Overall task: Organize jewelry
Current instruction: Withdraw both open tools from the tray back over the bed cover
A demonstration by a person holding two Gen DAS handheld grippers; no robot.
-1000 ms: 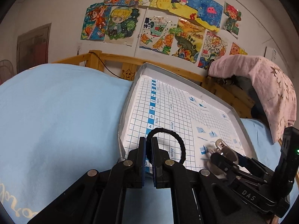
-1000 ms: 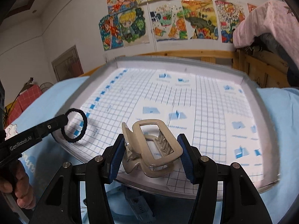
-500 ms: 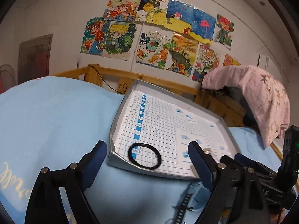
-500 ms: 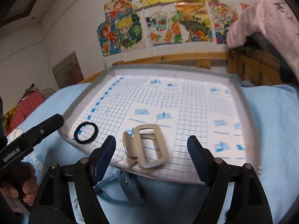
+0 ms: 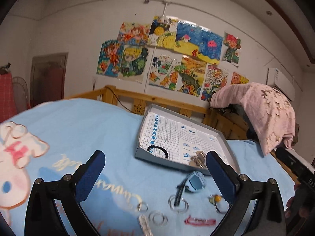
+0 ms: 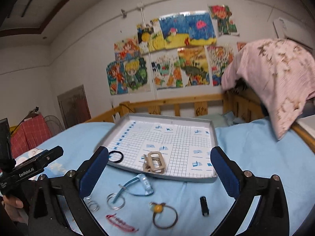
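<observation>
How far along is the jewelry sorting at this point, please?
Done: the black hair tie and the beige claw clip lie in the tray. In hand: nothing; the left gripper and right gripper have just been opening and stand wide and empty. Left on the blue sheet: a blue strap, metal rings, a yellow-bead ring, a red clip and a small black piece.
</observation>
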